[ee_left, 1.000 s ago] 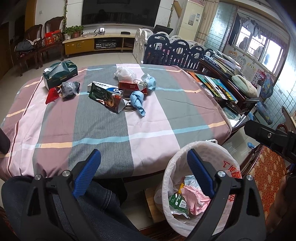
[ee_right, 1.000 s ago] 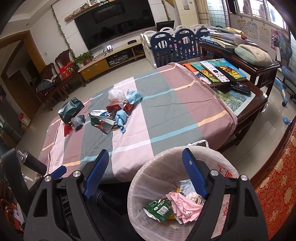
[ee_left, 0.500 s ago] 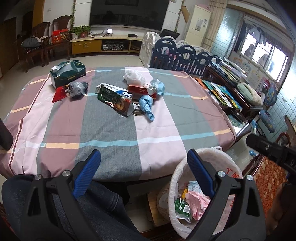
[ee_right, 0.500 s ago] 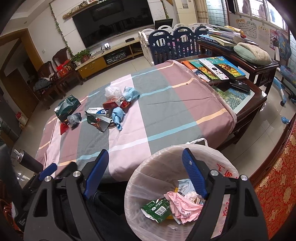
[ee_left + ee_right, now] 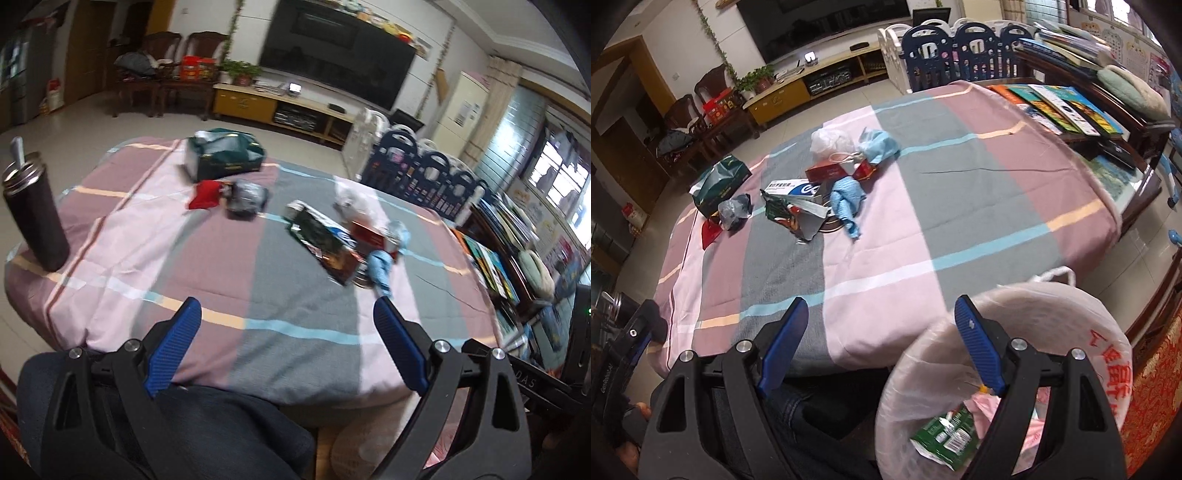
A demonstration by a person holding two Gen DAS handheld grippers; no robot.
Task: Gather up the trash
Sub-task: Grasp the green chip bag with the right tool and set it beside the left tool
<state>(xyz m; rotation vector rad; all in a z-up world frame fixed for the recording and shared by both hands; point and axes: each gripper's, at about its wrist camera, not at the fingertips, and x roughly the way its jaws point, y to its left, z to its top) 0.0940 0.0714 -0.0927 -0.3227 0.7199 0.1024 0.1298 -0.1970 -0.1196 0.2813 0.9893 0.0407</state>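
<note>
Both grippers, left [image 5: 287,339] and right [image 5: 881,339], gape empty; trash pile [image 5: 827,192] lies ahead across the tablecloth [image 5: 960,192], left of the right one

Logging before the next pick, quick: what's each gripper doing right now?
Left gripper: open, holding nothing.
Right gripper: open, holding nothing.

Soft daylight from window [image 5: 561,181] at right edge, slightly blown out. Motion blur over trash on tablecloth [image 5: 258,280]. Strong fisheye bending, dark corners. Right wrist view sharper; bin bag [image 5: 1052,317] rim smeared.
</note>
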